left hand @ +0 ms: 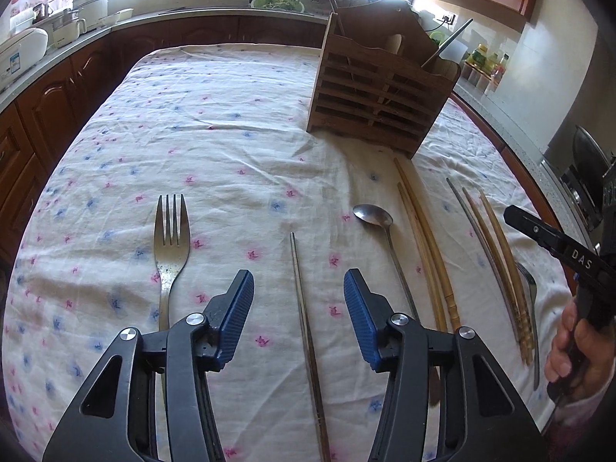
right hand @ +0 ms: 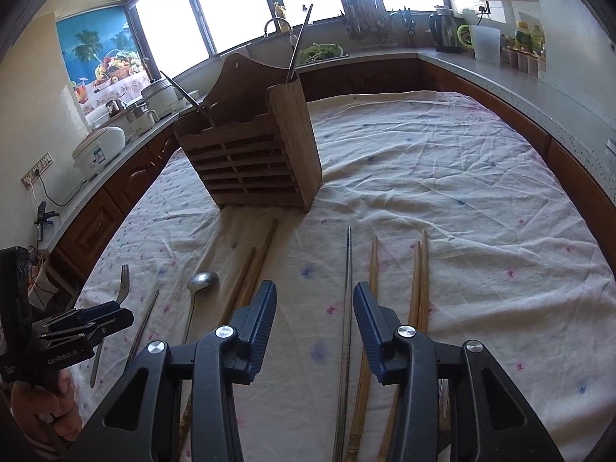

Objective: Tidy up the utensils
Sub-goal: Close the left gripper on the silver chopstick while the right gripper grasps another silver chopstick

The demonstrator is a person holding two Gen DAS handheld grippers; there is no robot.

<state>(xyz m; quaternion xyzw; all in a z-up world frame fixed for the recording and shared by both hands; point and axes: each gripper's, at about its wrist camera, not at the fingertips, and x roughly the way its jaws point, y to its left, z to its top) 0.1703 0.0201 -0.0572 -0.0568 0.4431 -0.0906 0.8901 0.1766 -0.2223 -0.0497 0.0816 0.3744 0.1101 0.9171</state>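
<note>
Two or so sticks already upright in wooden holder (right hand: 250, 154); fork (left hand: 169, 238), spoon (left hand: 372, 215), chopsticks (right hand: 419, 288) lying before it; left gripper (left hand: 298, 288), right gripper (right hand: 315, 304) agape, empty.

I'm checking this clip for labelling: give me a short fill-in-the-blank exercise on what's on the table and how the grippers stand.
1. The left gripper has its jaws ____.
2. The wooden utensil holder stands on a flowered ____.
3. Between the fork and the spoon lies a single metal ____.
4. The right gripper holds ____.

Missing words: open; tablecloth; chopstick; nothing
</note>
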